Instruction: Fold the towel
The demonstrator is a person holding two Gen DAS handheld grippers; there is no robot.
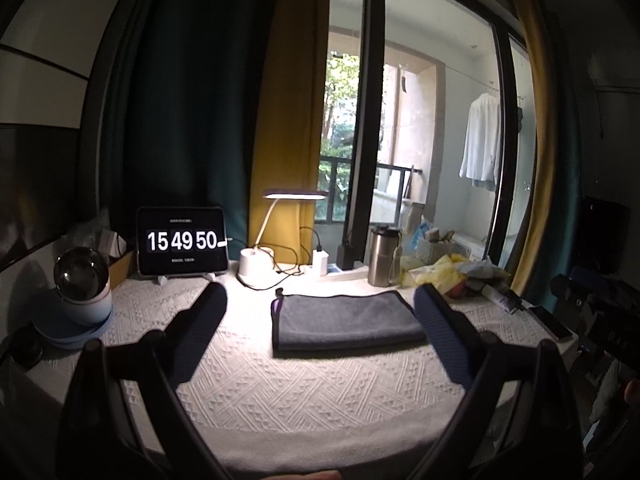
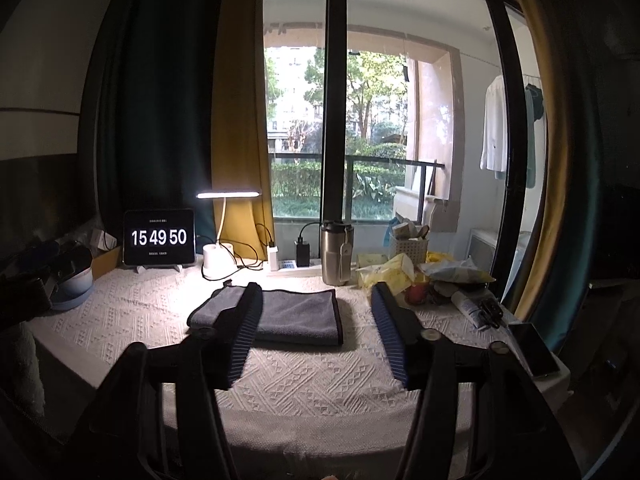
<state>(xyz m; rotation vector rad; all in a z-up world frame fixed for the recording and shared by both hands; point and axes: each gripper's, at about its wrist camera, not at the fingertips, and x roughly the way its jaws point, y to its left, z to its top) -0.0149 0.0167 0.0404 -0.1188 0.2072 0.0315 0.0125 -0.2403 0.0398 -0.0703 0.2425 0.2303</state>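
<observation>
The grey towel (image 1: pixel 344 320) is lying folded flat toward the back edge of the bench (image 1: pixel 280 392), in front of the lamp (image 1: pixel 256 256) and the steel tumbler (image 1: pixel 382 254). Both the left gripper (image 1: pixel 320 300) and the right gripper (image 2: pixel 316 294) are hovering above the bench with fingers (image 2: pixel 248 320) spread wide, gripping nothing.

Front half of the table (image 2: pixel 304 396) is wide open; lamp (image 2: pixel 218 256), steel tumbler (image 2: pixel 336 256) and snack clutter (image 2: pixel 448 276) crowd the back edge and right corner.
</observation>
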